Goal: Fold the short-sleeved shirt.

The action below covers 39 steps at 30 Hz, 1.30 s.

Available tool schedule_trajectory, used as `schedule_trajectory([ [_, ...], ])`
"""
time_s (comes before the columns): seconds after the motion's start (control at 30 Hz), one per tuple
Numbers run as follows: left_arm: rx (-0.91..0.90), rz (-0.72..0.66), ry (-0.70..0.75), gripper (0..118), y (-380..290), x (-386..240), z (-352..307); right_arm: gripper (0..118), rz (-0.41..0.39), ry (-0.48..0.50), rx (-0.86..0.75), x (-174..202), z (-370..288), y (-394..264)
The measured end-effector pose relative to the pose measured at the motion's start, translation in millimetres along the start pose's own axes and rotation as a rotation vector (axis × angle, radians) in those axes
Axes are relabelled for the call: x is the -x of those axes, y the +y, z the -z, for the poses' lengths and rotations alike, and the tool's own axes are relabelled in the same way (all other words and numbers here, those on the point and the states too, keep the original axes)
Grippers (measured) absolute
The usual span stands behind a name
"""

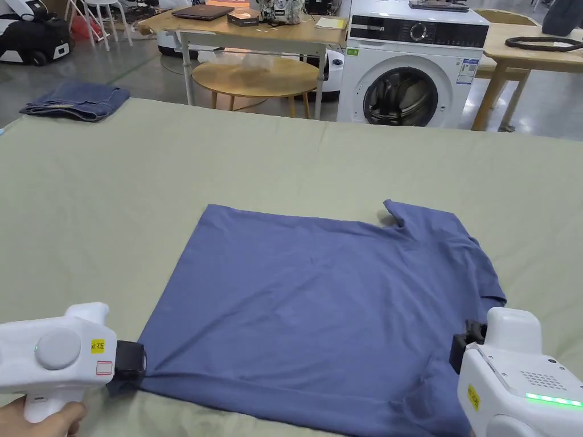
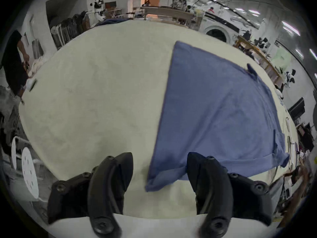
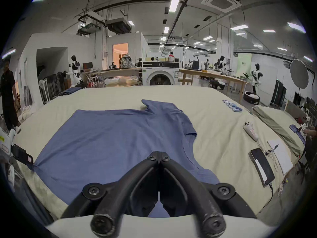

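The blue short-sleeved shirt (image 1: 319,307) is laid flat on the pale green table (image 1: 171,170), already folded over lengthwise; the left gripper (image 2: 159,169) is held wide apart at its near corner; the right gripper (image 3: 159,155) is closed over the sleeve end, though whether cloth is pinched cannot be told.

We see a wide workshop with white walls (image 3: 51,40) and a grey polished floor (image 1: 85,62). Ceiling strip lights (image 3: 174,3) glow overhead beside an air-conditioning unit (image 3: 221,1). A white washing machine (image 1: 413,68) stands past the pale green bed (image 1: 228,159), between wooden desks (image 1: 256,28). A round low table (image 1: 256,79) sits under one. A lit orange doorway (image 3: 120,52) opens in the far wall.
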State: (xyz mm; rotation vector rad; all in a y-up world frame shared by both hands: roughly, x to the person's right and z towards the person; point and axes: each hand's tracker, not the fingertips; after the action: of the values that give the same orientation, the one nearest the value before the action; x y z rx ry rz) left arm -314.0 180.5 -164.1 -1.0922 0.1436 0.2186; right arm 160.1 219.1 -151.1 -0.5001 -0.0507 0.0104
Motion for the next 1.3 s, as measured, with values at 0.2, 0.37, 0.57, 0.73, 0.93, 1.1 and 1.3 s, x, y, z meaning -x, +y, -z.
schedule_trajectory([
  [0.2,0.065,0.097,0.048,66,-10,-8,16,0,-0.011,-0.010,0.030,-7,-2,-7],
  [0.37,0.081,0.104,0.044,56,-7,-9,13,0,0.002,-0.017,0.074,-20,-5,-13],
  [0.57,0.068,0.113,-0.047,5,-5,-5,11,17,-0.013,-0.049,0.185,-51,-11,-11],
  [0.73,0.053,0.100,-0.066,5,-9,-1,11,63,-0.021,-0.062,0.332,-83,-11,-14],
  [0.93,0.042,0.091,-0.062,5,-11,-2,11,63,-0.033,-0.046,0.551,-98,7,-46],
  [1.1,0.035,0.074,-0.076,5,-13,1,10,32,0.010,0.011,0.595,-95,21,-71],
  [1.3,-0.015,0.044,-0.120,3,-10,5,-2,7,0.001,0.060,0.539,-88,13,-47],
])
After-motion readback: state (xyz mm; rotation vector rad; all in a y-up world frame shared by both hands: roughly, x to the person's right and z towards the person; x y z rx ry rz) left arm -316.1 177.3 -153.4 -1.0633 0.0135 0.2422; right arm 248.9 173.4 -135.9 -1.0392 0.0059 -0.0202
